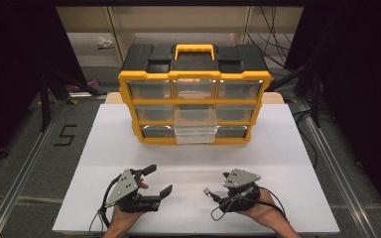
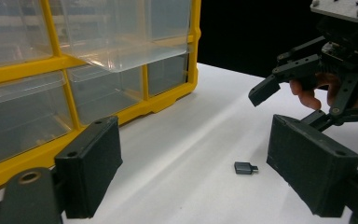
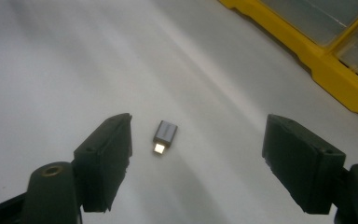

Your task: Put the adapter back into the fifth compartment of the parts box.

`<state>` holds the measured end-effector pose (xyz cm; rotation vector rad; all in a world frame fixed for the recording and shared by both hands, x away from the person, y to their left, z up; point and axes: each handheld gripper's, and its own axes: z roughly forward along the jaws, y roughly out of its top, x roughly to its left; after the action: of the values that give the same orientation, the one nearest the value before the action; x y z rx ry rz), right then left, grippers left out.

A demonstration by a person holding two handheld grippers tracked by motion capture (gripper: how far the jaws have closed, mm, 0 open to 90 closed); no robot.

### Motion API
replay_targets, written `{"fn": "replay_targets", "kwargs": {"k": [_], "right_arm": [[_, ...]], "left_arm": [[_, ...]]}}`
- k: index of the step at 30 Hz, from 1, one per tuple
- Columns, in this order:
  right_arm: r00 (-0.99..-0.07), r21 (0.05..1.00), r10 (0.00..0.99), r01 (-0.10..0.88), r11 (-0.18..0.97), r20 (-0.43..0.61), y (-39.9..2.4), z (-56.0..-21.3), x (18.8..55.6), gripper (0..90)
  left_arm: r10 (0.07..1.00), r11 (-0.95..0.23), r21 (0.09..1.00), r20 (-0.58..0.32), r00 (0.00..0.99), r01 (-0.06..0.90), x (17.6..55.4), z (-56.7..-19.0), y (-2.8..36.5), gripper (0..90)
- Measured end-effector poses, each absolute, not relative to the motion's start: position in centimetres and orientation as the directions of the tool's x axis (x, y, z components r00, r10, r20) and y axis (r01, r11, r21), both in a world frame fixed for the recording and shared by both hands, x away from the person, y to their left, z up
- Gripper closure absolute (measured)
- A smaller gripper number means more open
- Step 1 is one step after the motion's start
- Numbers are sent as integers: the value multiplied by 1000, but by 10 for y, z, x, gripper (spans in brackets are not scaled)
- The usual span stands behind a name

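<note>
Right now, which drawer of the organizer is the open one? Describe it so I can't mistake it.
Start at the yellow and black organizer at the far side of the white table. Go to its bottom row, middle column: that clear drawer is the one. It alone juts out from the yellow frame; its neighbours sit flush.

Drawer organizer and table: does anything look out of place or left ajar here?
One drawer, bottom row middle of the yellow organizer, is pulled out while the others sit flush. A small grey adapter lies loose on the white table, between the open right gripper's jaws.
</note>
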<state>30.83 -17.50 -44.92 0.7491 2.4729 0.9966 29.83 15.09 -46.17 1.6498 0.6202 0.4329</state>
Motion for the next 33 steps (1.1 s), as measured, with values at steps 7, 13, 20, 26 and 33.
{"fn": "replay_targets", "kwargs": {"k": [7,13,20,26,33], "right_arm": [[-806,669,578,358,651,-131,-167,-447,316,278],[-816,635,567,381,672,-111,-160,-449,323,304],[-826,588,556,404,700,-95,-154,-454,329,340],[-838,557,539,408,723,-85,-143,-457,338,400],[-840,526,537,426,736,-71,-135,-459,344,445]], "left_arm": [[616,-95,984,-63,785,153,298,-461,151,172],[615,-94,984,-63,786,152,298,-461,151,172],[613,-96,984,-61,787,151,298,-461,151,174],[611,-97,984,-62,789,152,298,-461,151,176],[610,-98,984,-58,791,148,298,-461,151,178]]}}
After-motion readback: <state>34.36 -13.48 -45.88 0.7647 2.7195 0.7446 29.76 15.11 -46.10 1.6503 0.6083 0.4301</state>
